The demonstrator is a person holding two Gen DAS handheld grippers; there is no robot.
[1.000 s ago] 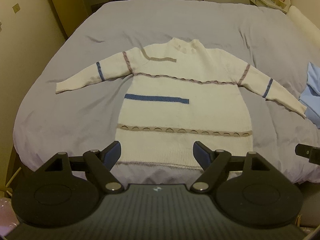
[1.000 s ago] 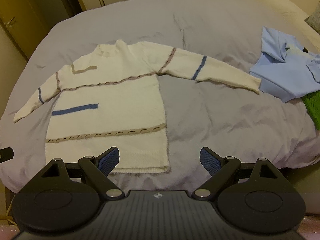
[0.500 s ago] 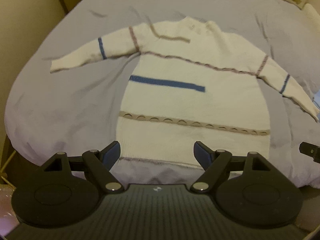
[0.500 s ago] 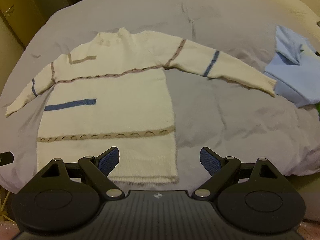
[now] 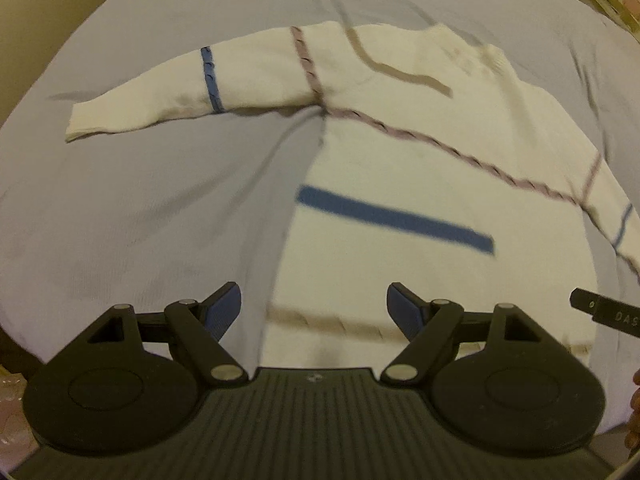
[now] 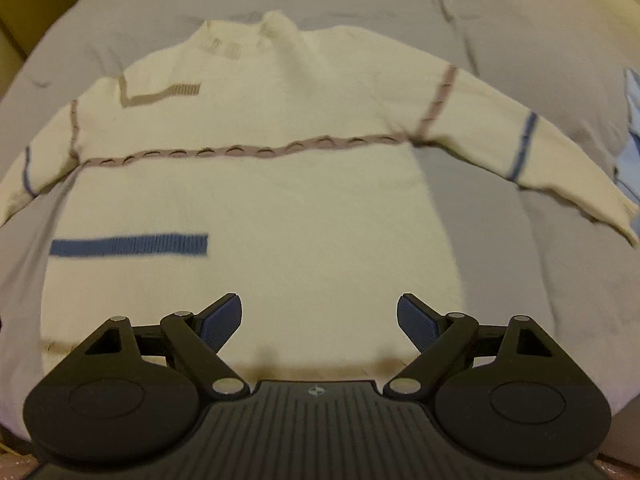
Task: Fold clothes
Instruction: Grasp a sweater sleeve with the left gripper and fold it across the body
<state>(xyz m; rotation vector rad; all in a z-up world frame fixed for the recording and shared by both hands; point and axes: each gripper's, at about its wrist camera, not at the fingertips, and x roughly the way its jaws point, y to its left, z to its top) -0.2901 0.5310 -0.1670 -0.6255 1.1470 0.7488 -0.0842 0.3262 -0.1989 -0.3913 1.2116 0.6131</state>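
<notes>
**No fold made yet, both tools over the hem**

Nearest me, the left tool [image 5: 314, 304] stands wide with nothing between its ribbed blue pads; below it lies the near left edge of the sweater [image 5: 420, 152], where knit meets sheet. My right tool [image 6: 319, 314] is also wide, its jaws just closing a little, empty, over the near right part of the body. Neither touches cloth as far as I can tell.

I judge the task at its very start: the sweater lies flat and face up on the bed [image 5: 140, 208], both sleeves spread out to the sides, the hem toward me. Every fold is left to do.

The knit looks thick, soft and slightly fuzzy, cream in colour. A tan scalloped band crosses near the hem, then a short blue ribbed bar [image 6: 128, 245], then a mauve twisted band across the chest. Each sleeve carries a thin blue ring. Farther off, a stand-up collar. The grey sheet is smooth with shallow creases. At the far right, a pale blue garment [image 6: 630, 148] sits just beside the right cuff.
</notes>
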